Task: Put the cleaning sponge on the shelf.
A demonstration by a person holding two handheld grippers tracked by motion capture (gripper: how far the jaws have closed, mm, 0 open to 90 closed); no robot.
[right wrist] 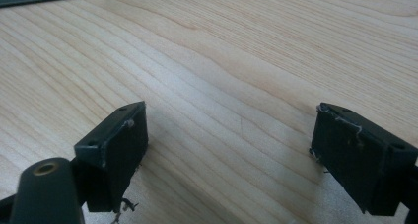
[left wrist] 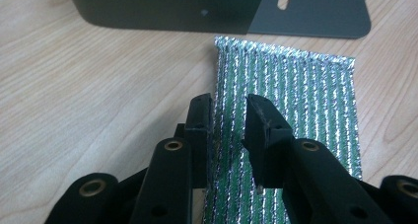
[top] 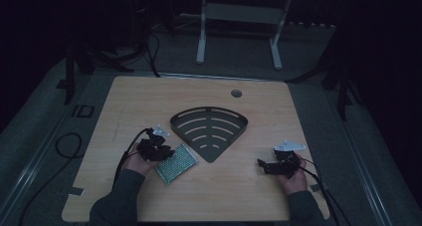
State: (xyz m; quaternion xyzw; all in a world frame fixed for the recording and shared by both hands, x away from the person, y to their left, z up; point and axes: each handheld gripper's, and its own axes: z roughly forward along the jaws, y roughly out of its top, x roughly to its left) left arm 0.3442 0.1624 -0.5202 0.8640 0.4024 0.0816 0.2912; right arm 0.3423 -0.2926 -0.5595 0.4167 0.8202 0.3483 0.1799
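The table [top: 149,101] is pale wood, lit dimly from above. On it, ahead of both tongs and between them, lies a dark fan-shaped tray [top: 209,131] with curved slots, its point toward the person. Just right of the left tongs [top: 158,149] lies a green-and-silver ribbed pad [top: 175,164], flat on the wood, its far corner close to the tray's point. In the left gripper view these tongs [left wrist: 229,115] stand narrow, a slim gap between the jaws, poised over the pad's near part; whether they touch it I cannot tell. The right tongs [top: 271,166] sit well apart, right of the tray, jaws wide over bare wood [right wrist: 226,113].
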